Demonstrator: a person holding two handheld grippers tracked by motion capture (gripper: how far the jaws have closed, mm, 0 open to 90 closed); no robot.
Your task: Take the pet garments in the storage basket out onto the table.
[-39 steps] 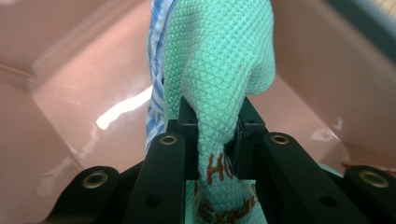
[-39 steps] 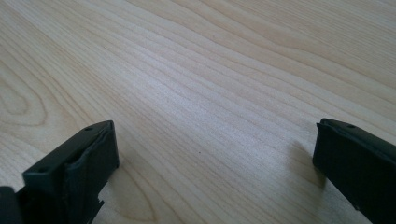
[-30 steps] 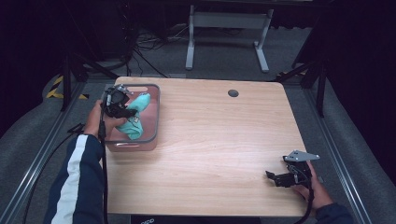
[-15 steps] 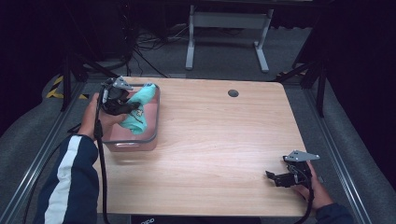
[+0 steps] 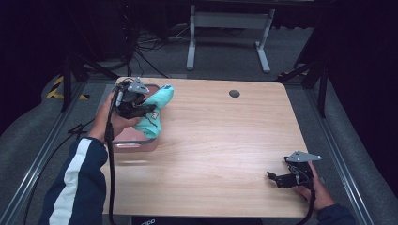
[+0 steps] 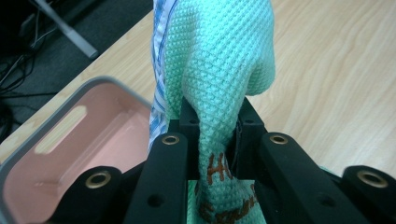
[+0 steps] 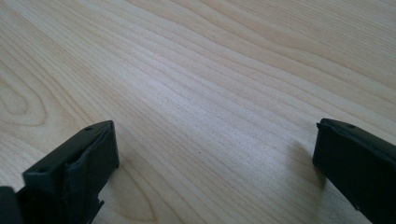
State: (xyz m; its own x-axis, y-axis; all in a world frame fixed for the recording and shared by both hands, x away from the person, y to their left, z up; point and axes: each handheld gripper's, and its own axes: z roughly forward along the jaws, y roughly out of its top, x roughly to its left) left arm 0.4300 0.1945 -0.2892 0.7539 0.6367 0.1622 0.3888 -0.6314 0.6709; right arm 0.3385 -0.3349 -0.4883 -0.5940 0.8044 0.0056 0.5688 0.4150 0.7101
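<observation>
High view shows one wooden table (image 5: 220, 140), one pink bin (image 5: 133, 140) at its left edge and one teal cloth (image 5: 157, 108), pinched in the clenched left gripper (image 5: 141, 110) and hanging above the bin's rim, while the right gripper (image 5: 281, 178) rests released on bare wood. Only a narrow fold sits between the jaws, so the cloth could slip out, or its hanging end could catch the rim and drag the bin.
</observation>
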